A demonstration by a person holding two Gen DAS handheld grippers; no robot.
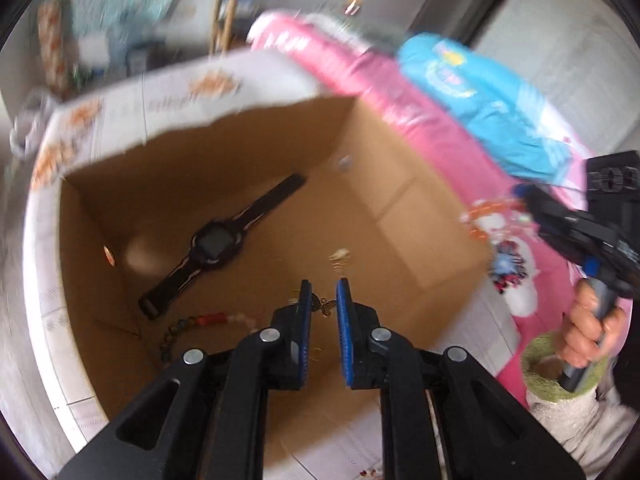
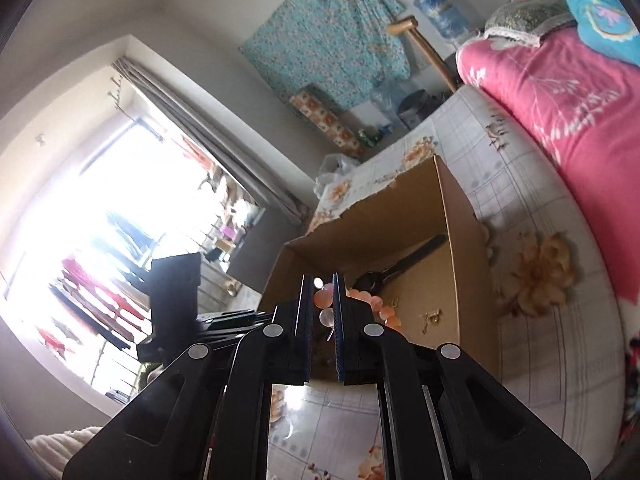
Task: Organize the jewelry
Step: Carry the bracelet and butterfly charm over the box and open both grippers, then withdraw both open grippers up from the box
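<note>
Inside the open cardboard box (image 1: 400,184), going left to right in the left wrist view: a black watch (image 1: 218,242) lies flat on the bottom with its strap stretched out, a string of dark, red and pale beads (image 1: 200,322) curls below it near the box's near corner, and a small gold butterfly piece (image 1: 324,305) shows in the narrow gap of the left tool (image 1: 323,300). That tool's blue pads are nearly closed, but the blur leaves it unclear whether they pinch the butterfly or it lies beneath them. Farther right, past the box wall, a hand (image 1: 588,330) holds the right tool's grip (image 1: 596,304) over pink bedding (image 1: 424,120). Switch to the right wrist view and the box (image 2: 456,216) is seen from its side on a pale checked bed sheet (image 2: 532,208), with a bright window (image 2: 100,208) far left. Only here do you see the right tool (image 2: 322,296), pads close together, gripping a string of peach and clear round beads (image 2: 325,300) that hangs above the box, while a gold charm (image 2: 430,316) lies on the box bottom to the right.
</note>
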